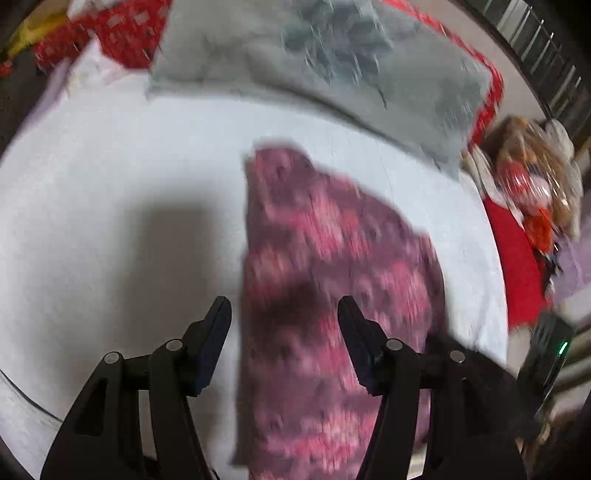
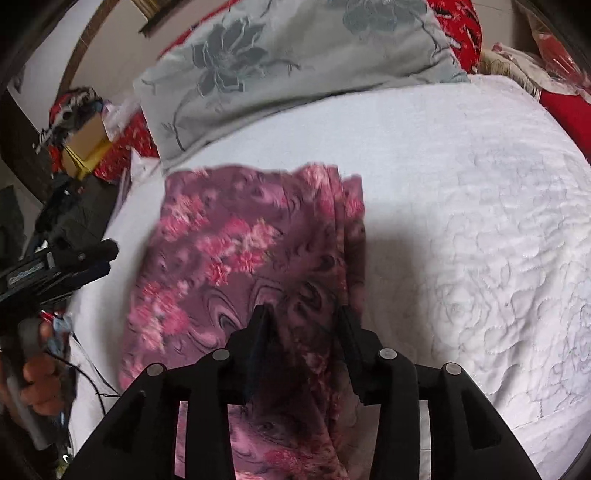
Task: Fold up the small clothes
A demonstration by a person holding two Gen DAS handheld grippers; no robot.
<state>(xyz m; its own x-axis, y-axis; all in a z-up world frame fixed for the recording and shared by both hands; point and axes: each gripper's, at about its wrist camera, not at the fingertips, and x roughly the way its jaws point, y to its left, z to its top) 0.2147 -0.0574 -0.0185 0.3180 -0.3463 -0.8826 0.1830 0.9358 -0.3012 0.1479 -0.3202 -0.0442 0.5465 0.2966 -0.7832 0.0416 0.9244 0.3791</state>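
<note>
- The purple-and-pink floral garment (image 2: 236, 258) lies on the white quilted bedspread (image 2: 480, 184), spread in a long strip that runs from just below the pillow down toward the cameras; its right edge is bunched into lengthwise pleats.
- In the left wrist view the same cloth (image 1: 332, 258) is badly blurred, yet its shape reads as a broad band with a straight left edge and a slanted upper right edge.
- The right gripper (image 2: 304, 314) hangs directly over the near end of the garment, its two black fingers a narrow gap apart. Dark, shadowed fabric fills the space between them, but whether the pads actually press on a fold cannot be told from this angle.
- The left gripper (image 1: 284, 306) has its jaws well apart — the left finger over bare bedspread, the right finger over the cloth, the garment's left edge running between them. Nothing is gripped; the pads touch no fabric.
- From the right wrist view, the left gripper (image 2: 88, 266) shows at the far left edge, with a hand (image 2: 40, 384) wrapped around its handle below.
- A grey pillow with a darker flower print (image 2: 295, 62) lies across the head of the bedspread, just beyond the garment's far end.
- Red patterned bedding (image 1: 122, 33) shows behind the pillow — more red fabric (image 1: 517, 258) lies off the bedspread's right side.
- A cardboard box (image 2: 85, 144) sits among clutter beyond the bed's left corner.
</note>
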